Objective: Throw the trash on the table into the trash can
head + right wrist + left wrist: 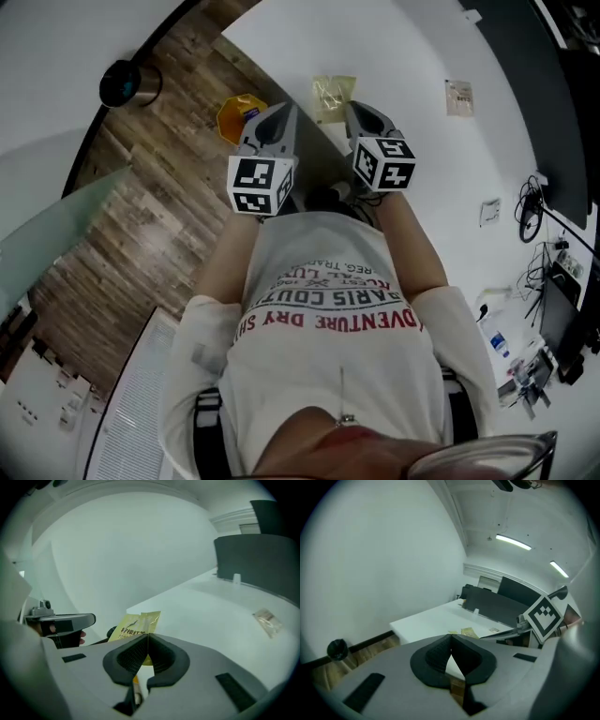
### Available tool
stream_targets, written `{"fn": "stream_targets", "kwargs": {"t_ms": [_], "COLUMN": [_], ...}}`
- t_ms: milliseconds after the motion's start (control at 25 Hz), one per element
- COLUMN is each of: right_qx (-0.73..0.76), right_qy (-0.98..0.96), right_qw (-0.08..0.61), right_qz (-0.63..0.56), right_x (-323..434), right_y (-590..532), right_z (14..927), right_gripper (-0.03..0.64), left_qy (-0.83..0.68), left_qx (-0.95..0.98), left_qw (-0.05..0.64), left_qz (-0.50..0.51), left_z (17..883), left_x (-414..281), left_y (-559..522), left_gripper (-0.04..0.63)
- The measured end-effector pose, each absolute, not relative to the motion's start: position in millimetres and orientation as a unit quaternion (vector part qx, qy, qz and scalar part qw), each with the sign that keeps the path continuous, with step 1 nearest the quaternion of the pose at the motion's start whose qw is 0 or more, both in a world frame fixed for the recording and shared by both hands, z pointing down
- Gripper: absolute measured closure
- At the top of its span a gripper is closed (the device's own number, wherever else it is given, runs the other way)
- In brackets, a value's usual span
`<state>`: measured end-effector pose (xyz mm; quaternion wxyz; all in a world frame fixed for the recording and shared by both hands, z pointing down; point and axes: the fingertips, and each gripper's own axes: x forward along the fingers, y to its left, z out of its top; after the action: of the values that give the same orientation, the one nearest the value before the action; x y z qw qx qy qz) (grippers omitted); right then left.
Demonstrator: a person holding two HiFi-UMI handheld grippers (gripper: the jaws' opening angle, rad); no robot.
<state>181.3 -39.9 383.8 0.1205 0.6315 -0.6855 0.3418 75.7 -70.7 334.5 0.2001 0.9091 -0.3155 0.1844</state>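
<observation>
**Inventory: desk corner, trash can and two hand-held grippers**

1. Desk [412,56]: white top that fills the upper right of the head view. Its near corner points toward the person.
2. Wooden floor [159,178]: brown planks to the left of the desk.
3. Person: white printed T-shirt [328,375], both forearms stretched forward, one gripper in each hand.
4. Dark partition [258,559]: stands upright along the far side of the desk.
5. Trash can [127,82]: dark, round and open-topped. It stands on the floor by the white wall, well apart from the desk corner and from both grippers.
6. Left gripper [450,641]: jaws closed, with the pad tips meeting and nothing between them. It is held over the desk's edge, level with the right gripper and just beside it.
7. Right gripper [148,637]: jaws closed tight on the yellow packet. It is held above the near corner of the desk.
8. Yellow packet [136,623]: a flat sachet with dark print, pinched by its lower edge at the right gripper's pad tips. The rest of it stands up beyond the tips, off the desk.
9. Orange-yellow object [236,117]: seen against the floor just left of the left gripper. Whether the two touch cannot be told.
10. Small wrapper [267,620]: pale and crumpled. It lies alone on the desk, well to the right of the held packet.
</observation>
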Motion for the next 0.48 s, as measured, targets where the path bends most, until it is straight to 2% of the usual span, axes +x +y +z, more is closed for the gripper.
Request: {"fn": "stream_targets", "kwargs": {"t_ms": [280,480], "right_qx": [0.502,0.460], "right_qy": [-0.758,-0.758], "right_qw": [0.166,0.217], "right_qz": [0.382,0.408], "right_x": [8.3,-77.3], "right_y": [-111.7,-145.4], "right_z": [452.1,541.8], "right_gripper": [0.589,0.589], "left_qy": [-0.449,-0.494], "left_qx": [0.833,0.785], "left_qw": [0.267,0.319], "left_qz": [0.181,0.195], "left_z": [398.7,475.3], "left_x": [-97.6,-194.7], "left_y": [-117.9,-135.4], "left_gripper": [0.572,0.572]}}
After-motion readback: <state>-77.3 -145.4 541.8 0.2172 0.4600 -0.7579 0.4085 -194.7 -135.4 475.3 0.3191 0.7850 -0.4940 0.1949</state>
